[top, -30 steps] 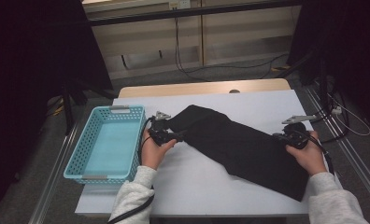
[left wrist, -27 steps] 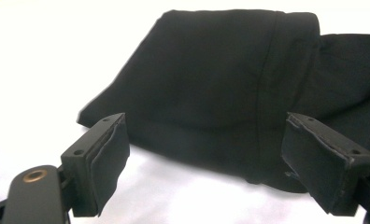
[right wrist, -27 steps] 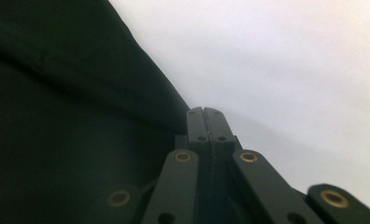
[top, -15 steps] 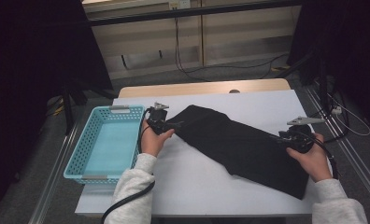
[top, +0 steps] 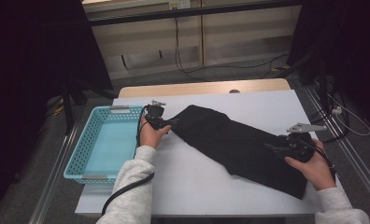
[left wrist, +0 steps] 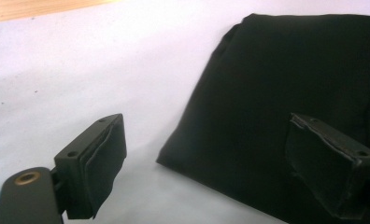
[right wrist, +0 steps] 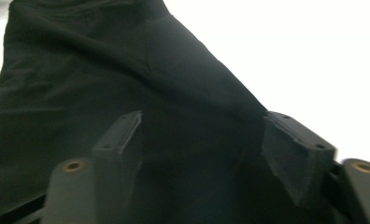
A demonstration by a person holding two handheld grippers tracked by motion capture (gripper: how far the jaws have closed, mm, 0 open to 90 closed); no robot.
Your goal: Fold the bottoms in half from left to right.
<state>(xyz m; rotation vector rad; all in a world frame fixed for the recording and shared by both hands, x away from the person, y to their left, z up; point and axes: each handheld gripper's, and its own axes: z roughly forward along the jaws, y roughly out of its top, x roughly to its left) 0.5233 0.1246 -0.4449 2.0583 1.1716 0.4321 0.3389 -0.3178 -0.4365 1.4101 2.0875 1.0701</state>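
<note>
Both your hands have shifted since a second ago: your left gripper (top: 170, 122) has moved up the frame along the cloth's end, and your right gripper (top: 280, 148) has slid a little down and right along the far end.

Black folded fabric garment (top: 241, 147) lies flat on the white-topped bench (top: 192, 182), running diagonally from centre frame, just right of the basket, down to lower right of the high view. Its upper-left end sits just beside your left gripper; its lower-right end lies under your right gripper.

Left gripper view: jaws stand wide apart. One jaw hangs over bare bench at lower left; the other at lower right is over the garment (left wrist: 290, 88). The cloth's edge and corner lie between them, not pinched.

Right gripper view: jaws stand wide apart, both over the garment (right wrist: 127, 70), dark cloth between and beneath them, a raised fold running up the middle. White bench shows at upper right. Whether the pads touch the cloth, you cannot tell.

Light blue perforated plastic basket (top: 80, 149) sits at left of the high view, at the bench's left edge, just beside your left hand (top: 151, 135). Your right hand (top: 314, 168) rests at lower right, near the garment's end.
</note>
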